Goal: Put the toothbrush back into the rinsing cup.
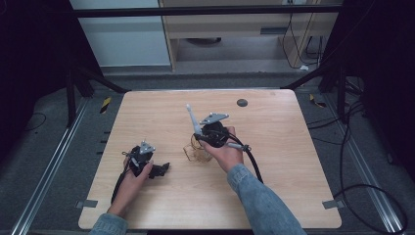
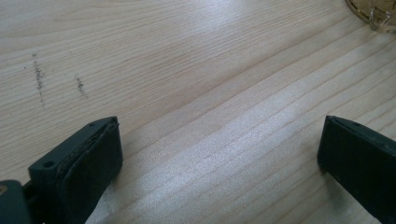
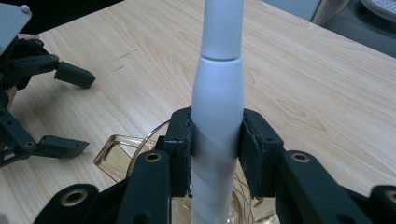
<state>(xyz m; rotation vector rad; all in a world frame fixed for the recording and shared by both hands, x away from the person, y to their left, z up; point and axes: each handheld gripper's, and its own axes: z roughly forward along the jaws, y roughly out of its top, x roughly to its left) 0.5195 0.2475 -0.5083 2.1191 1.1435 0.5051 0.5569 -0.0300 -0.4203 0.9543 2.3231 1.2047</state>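
Observation:
My right gripper (image 3: 217, 149) is shut on a white toothbrush (image 3: 217, 93), a smooth tapered handle that stands nearly upright. In the high view the toothbrush (image 1: 192, 119) leans up and to the left from my right gripper (image 1: 200, 138) near the table's middle. Its lower end reaches into an amber glass cup (image 3: 112, 156), which stands on the table just under the gripper (image 1: 195, 152). My left gripper (image 1: 160, 170) lies low on the table at the left, open, jaws wide apart over bare wood (image 2: 219, 158). The cup's rim (image 2: 373, 11) is at the top right corner there.
The light wooden table (image 1: 274, 147) has a small dark round disc (image 1: 242, 103) near its far edge. From the right gripper view, the left gripper (image 3: 70, 109) sits at the left, a short way from the cup. Black cables trail off the table's right side.

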